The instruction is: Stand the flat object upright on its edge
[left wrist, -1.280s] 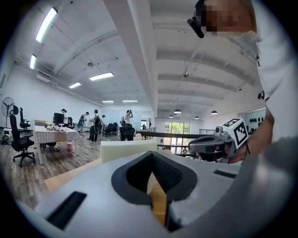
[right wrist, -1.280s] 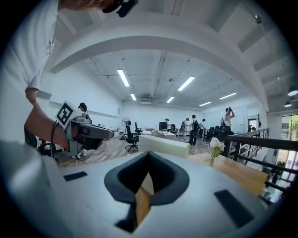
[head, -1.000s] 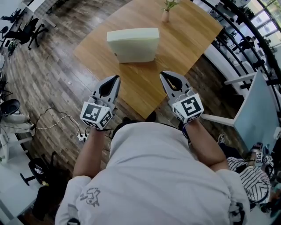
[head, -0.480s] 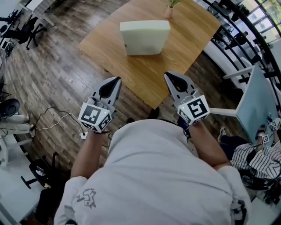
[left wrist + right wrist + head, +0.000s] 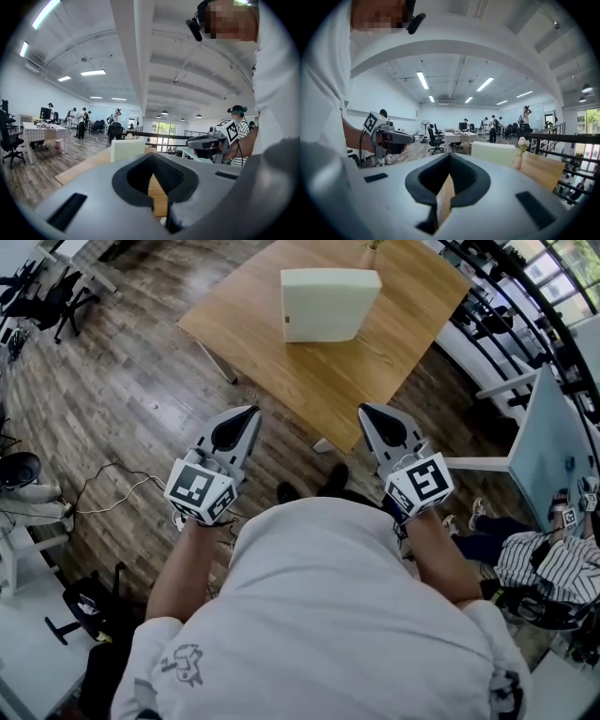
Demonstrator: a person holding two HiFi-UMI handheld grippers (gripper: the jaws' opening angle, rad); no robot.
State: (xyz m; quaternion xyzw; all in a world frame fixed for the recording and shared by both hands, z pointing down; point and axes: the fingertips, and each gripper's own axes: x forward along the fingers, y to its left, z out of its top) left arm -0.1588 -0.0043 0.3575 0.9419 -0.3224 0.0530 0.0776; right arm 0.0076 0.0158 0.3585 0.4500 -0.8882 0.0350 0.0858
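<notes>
left claw (image 5: 250, 412): left of the right claw (image 5: 367, 410), both just short of the table's near corner
table (image 5: 309, 381): ahead of both claws
flat object (image 5: 330, 304): on the table, ahead of the claws and between their lines, well apart from each
vase (image 5: 518, 158): on the table, just beside the flat object
cables (image 5: 112, 488): on the floor, left of the left claw
seated person (image 5: 539, 563): right of the right claw

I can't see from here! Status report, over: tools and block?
Left tool shut, empty. Right tool shut, empty. Cream block upright on table, both tools short of it. Path clear.
</notes>
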